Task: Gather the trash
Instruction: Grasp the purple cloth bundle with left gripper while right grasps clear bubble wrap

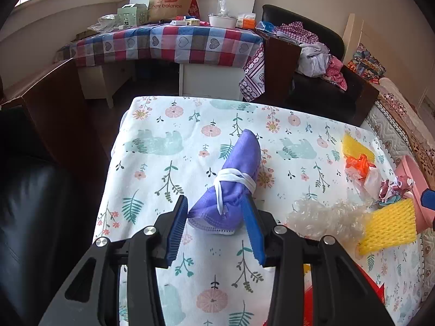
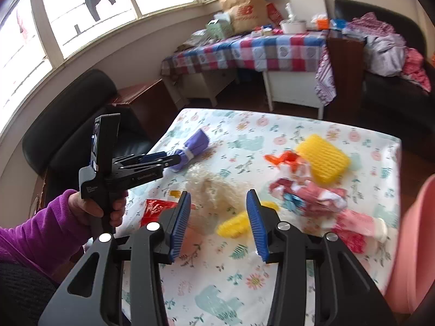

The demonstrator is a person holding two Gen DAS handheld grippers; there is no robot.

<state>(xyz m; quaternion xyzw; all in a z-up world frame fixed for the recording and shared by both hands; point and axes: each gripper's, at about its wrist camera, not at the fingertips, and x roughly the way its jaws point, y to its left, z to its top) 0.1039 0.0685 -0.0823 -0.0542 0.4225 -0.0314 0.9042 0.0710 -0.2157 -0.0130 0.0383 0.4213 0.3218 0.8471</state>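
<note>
A rolled purple face mask, tied with its white straps, lies on the floral tablecloth. My left gripper stands open with the mask's near end between its fingertips; the mask is not squeezed. The right wrist view shows the left gripper at the mask, held by a hand in a purple sleeve. My right gripper is open with nothing between its fingers, above crumpled bubble wrap and a small yellow foam net. More trash: a larger yellow net, orange plastic, red-and-white wrappers, a red wrapper.
A pink bin stands at the table's right edge. A black sofa lies left of the table. Behind are a table with a checked cloth and a dark armchair heaped with clothes.
</note>
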